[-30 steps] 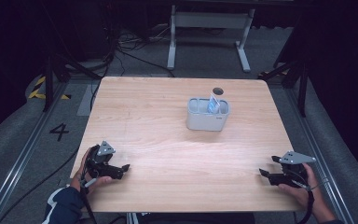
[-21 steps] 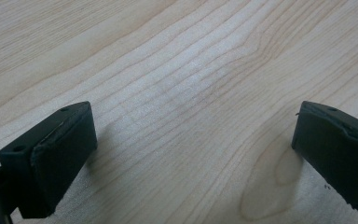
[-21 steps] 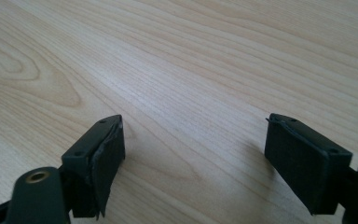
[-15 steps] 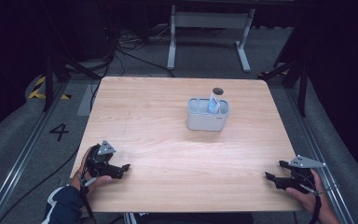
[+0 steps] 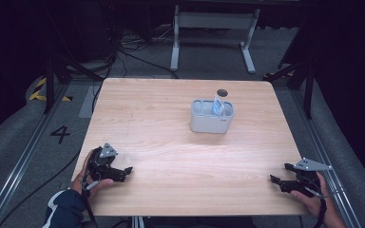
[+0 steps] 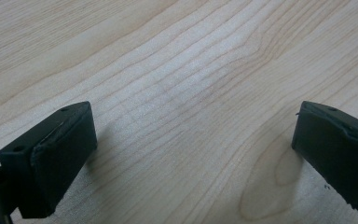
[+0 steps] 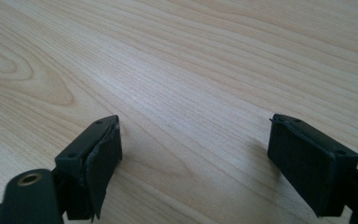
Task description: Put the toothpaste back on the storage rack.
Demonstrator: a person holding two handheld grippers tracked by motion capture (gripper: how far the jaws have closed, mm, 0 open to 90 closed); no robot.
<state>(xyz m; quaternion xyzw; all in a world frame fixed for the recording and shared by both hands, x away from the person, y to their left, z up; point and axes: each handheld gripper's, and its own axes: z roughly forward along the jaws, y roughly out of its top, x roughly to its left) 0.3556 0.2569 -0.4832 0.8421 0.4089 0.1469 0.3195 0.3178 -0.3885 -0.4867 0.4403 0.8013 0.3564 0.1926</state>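
Jaws on the right gripper (image 5: 279, 181) just opened wide, holding nothing; left gripper (image 5: 123, 172) open too. Blue packet (image 5: 217, 105), probably, sits in the grey holder (image 5: 211, 124), so looks finished.

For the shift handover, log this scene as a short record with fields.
surface: wooden table
container: grey two-compartment holder, upright, toward the far side of the table
contents: blue-and-white packet standing in the holder's right compartment; left compartment looks empty
left hand-held gripper: near the table's front left edge, jaws open, nothing between them
right hand-held gripper: near the front right corner, jaws just opened wide, nothing between them
contact: neither gripper touches the holder
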